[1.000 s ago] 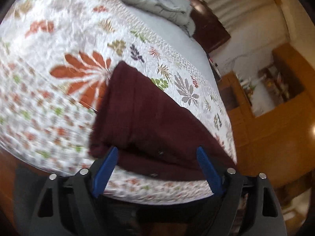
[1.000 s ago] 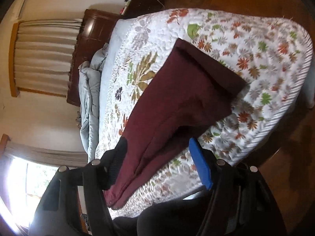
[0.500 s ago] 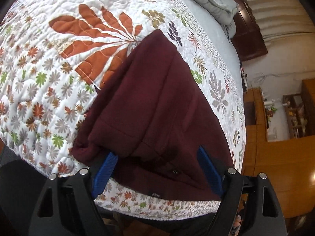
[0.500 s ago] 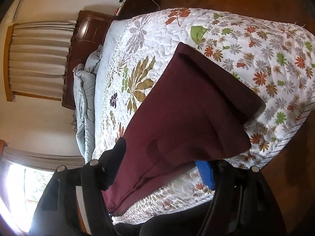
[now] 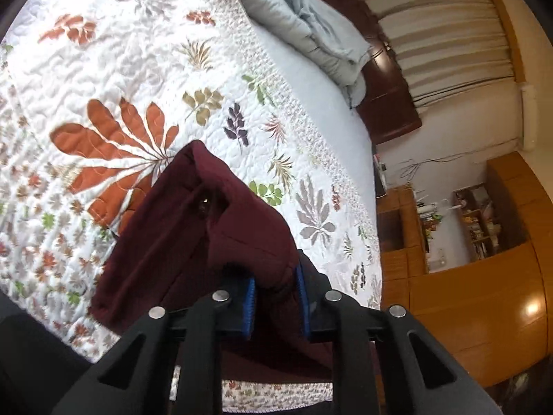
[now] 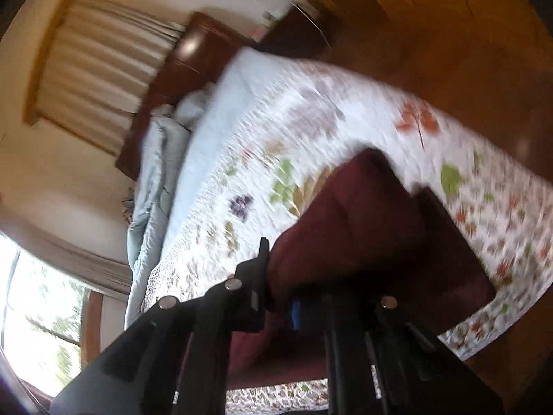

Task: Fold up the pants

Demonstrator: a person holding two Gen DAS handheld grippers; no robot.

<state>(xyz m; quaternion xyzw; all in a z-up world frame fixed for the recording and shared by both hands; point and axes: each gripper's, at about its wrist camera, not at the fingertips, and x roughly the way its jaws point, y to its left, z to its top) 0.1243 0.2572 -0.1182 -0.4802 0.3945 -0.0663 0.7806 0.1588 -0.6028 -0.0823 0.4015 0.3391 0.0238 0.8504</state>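
The pants point(image 5: 207, 242) are dark maroon, a thick, soft, matte cloth, and they lie near the foot edge of the bed point(image 5: 311, 131), on top of its quilt point(image 5: 103, 79). They look already doubled: in the right wrist view they point(image 6: 380, 235) form a fairly compact, squarish block with layered edges, and in the left wrist view a button shows at a waistband seam near the far, raised peak of the cloth. The near edge is lifted off the quilt and drapes up into both tools.

The left gripper point(image 5: 274, 304) has its blue-padded fingers point(image 5: 249, 306) drawn close together with a bunched fold of the maroon cloth pinched between them. The right gripper point(image 6: 280, 297) also appears to be clamped on the near edge of the pants, with cloth pressed against the black finger, though that view is blurred, so the hold is less certain.

As a judgement, the folding is well along: what remains is likely to carry the held edge over to the far side for another fold, lay it flat, then smooth it.

The quilt is white, puffy and stitched, printed with orange, green and grey leaves. A pale grey comforter point(image 5: 311, 24) lies crumpled by the dark wooden headboard point(image 5: 390, 103); beyond are pleated beige curtains point(image 5: 442, 27) and orange wooden cabinets point(image 5: 466, 294).
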